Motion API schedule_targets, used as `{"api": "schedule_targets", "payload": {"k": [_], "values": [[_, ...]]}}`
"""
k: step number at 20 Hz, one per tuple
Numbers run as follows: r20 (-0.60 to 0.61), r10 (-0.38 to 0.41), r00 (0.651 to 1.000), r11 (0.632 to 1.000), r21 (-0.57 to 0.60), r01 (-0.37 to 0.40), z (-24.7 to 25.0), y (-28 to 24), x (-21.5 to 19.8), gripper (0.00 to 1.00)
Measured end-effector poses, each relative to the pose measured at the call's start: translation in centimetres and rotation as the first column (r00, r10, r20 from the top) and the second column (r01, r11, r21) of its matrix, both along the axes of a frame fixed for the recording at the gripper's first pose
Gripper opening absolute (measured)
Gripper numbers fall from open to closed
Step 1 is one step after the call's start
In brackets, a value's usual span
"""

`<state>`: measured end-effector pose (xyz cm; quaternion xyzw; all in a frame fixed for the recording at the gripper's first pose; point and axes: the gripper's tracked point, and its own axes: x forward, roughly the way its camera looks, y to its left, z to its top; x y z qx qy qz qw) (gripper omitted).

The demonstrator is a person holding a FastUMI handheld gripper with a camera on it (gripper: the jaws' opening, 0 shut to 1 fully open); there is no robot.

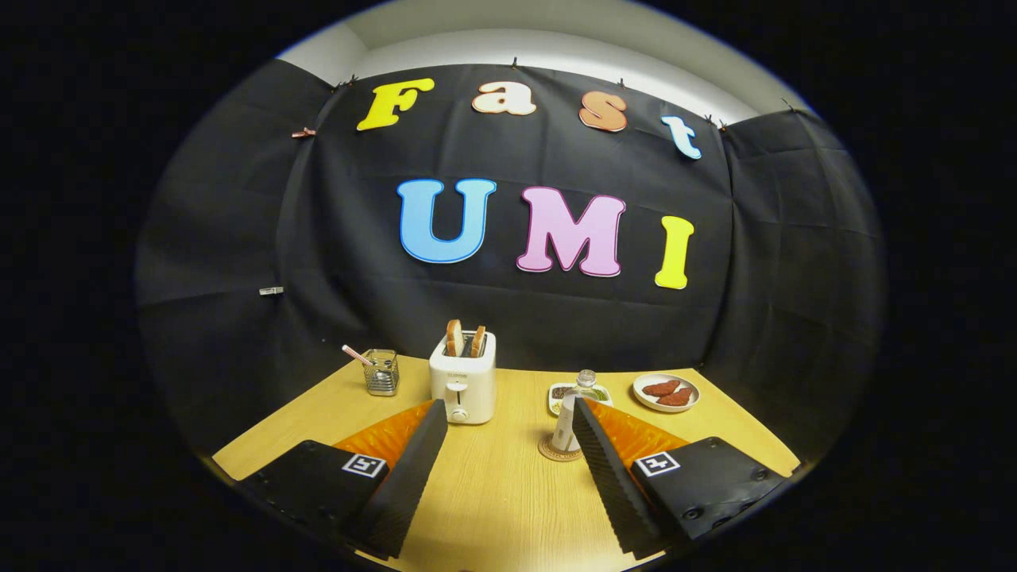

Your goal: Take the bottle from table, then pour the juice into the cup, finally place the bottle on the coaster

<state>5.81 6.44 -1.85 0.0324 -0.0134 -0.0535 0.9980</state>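
While hand-held gripper (508,421) gapes wide, clear bottle (567,419) stands on round coaster (556,454).

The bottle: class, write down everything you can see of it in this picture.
The bottle is small and slim, with a clear neck, a pale cap and a whitish label round its body; what is inside cannot be told. It stands upright on a round brown coaster on the wooden table, just in front of a small dish. The open gripper holds nothing; its right finger's tip overlaps the bottle's side, but contact cannot be told.

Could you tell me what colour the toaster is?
White, seen in the gripper view: the toaster stands beyond the open fingers.
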Motion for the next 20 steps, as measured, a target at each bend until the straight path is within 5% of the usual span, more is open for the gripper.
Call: {"api": "schedule_targets", "payload": {"k": [8, 20], "values": [[0.042, -0.009, 0.999, 1.000, 0.009, 0.009, 2.4, 0.6, -4.5, 0.97], [0.063, -0.076, 0.995, 0.997, -0.017, 0.077, 3.6, -2.4, -1.8, 0.97]]}}
